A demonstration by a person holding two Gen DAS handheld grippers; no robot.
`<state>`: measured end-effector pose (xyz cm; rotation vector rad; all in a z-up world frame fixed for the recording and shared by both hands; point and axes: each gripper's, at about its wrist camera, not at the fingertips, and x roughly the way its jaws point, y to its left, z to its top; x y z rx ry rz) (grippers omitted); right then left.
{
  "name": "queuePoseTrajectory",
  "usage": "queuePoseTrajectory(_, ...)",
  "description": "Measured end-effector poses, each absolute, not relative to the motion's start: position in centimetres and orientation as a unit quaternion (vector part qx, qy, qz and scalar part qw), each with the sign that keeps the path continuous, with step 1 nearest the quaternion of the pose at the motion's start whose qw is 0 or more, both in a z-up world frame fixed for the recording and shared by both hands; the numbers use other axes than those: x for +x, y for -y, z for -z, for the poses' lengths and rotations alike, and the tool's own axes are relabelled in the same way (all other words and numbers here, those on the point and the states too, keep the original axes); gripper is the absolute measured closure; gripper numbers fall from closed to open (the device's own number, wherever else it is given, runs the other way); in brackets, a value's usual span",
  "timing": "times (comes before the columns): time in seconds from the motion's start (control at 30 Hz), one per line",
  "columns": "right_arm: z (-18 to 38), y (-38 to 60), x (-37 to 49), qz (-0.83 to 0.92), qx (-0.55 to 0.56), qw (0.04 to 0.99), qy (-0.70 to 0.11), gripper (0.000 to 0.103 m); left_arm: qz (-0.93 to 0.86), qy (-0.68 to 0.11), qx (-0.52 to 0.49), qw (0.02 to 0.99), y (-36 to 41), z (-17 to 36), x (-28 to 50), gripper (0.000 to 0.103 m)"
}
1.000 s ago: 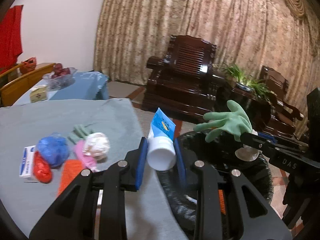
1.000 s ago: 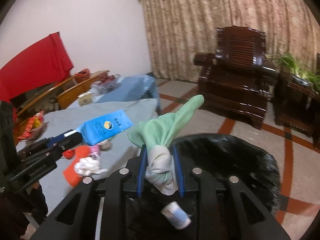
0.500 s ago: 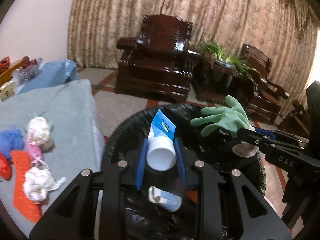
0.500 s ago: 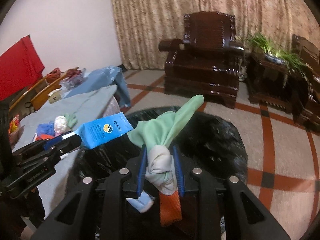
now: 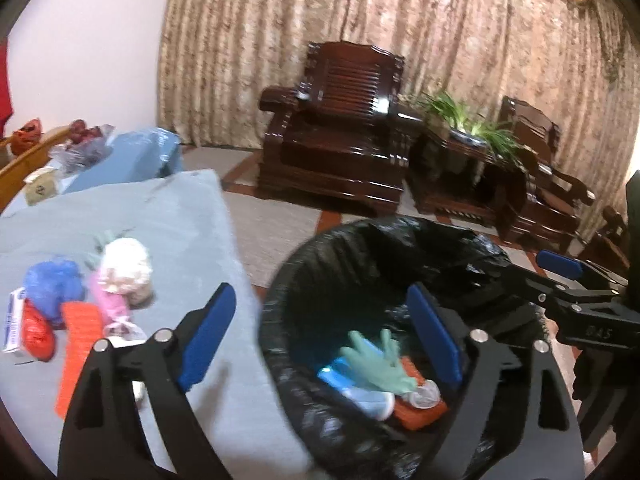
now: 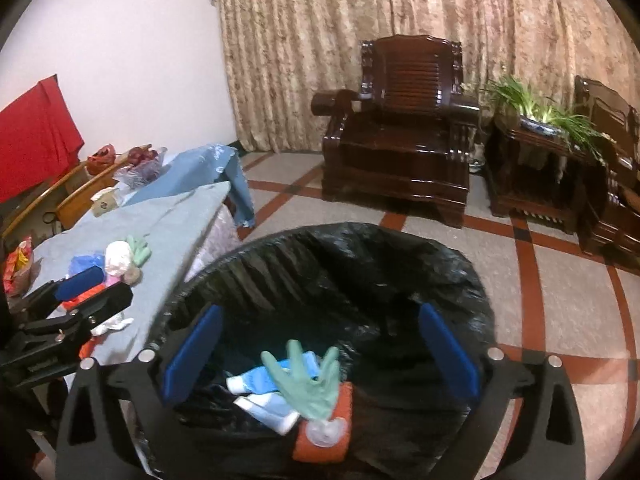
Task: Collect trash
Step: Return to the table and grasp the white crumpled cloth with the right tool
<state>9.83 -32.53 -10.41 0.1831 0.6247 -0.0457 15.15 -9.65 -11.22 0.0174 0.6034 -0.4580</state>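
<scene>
Both tongs have just been opening, and what they were pinching a moment ago is now lying in the bin: the blue-and-white tube (image 5: 352,388) that was in the left tongs (image 5: 320,332) and the green glove (image 6: 308,380) that was in the right tongs (image 6: 320,356) are resting at the bottom of the black bin bag (image 6: 400,264), below and between the spread blue pads. Nothing is sitting between either pair of pads now; both are standing wide and empty.

The glove is lying on top of the tube, with an orange piece (image 6: 340,436) and a clear round lid (image 6: 324,434) under its cuff end. Both tongs are hanging over the bag's mouth and pointing down into it, which is likely why the drops landed inside rather than on the rim.

To the left of the left tongs, the table (image 5: 168,216) under its grey cloth is carrying more trash: a blue crumpled wad (image 5: 52,284), a white paper ball (image 5: 126,264), a pink scrap (image 5: 110,304), an orange strip (image 5: 76,344), a red wad (image 5: 38,330) and a small box (image 5: 12,324). A second green glove (image 6: 138,250) is lying beyond the white ball. Judging by this pile, the collecting is only partly done, and swinging back left to the table looks like the next reach.
</scene>
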Motion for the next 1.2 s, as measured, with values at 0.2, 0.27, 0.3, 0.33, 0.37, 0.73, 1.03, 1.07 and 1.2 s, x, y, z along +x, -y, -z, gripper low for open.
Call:
queuePoseTrajectory(0.2, 9.9, 29.0, 11.2, -0.01, 0.079, 0.95, -0.303, 0.006, 0.171, -0.284, 0.004, 0.944, 5.1, 9.7, 15.0, 0.014)
queuePoseTrajectory(0.27, 9.8, 27.6, 11.7, -0.02, 0.076, 0.95, -0.302, 0.006, 0.149, -0.282, -0.001, 0.948, 2.8, 9.4, 15.0, 0.014)
queuePoseTrajectory(0.3, 9.8, 26.9, 12.0, -0.025, 0.074, 0.95, -0.303, 0.006, 0.135, -0.281, -0.005, 0.95, 1.6, 9.3, 15.1, 0.014)
queuePoseTrajectory(0.33, 9.8, 26.0, 12.4, -0.035, 0.074, 0.95, -0.303, 0.006, 0.127, -0.28, -0.008, 0.952, 0.8, 9.2, 15.0, 0.014)
queuePoseTrajectory(0.37, 9.8, 25.5, 12.6, -0.041, 0.074, 0.949, -0.303, 0.006, 0.118, -0.279, -0.009, 0.953, 0.0, 9.1, 15.0, 0.014)
queuePoseTrajectory(0.73, 9.9, 16.1, 15.5, -0.124, 0.052, 0.944, -0.302, 0.006, 0.023, -0.282, -0.015, 0.959, -8.6, 9.6, 14.4, 0.014)
queuePoseTrajectory(1.03, 11.8, 10.6, 16.9, -0.156, 0.032, 0.937, -0.309, 0.006, -0.016, -0.294, -0.018, 0.956, -12.3, 11.6, 14.1, 0.014)
queuePoseTrajectory(1.07, 12.0, 10.3, 17.0, -0.158, 0.032, 0.937, -0.311, 0.007, -0.018, -0.295, -0.017, 0.955, -12.5, 11.7, 14.2, 0.014)
queuePoseTrajectory(1.2, 13.0, 8.8, 17.4, -0.159, 0.026, 0.934, -0.32, 0.011, -0.024, -0.302, -0.018, 0.953, -13.1, 12.5, 14.3, 0.014)
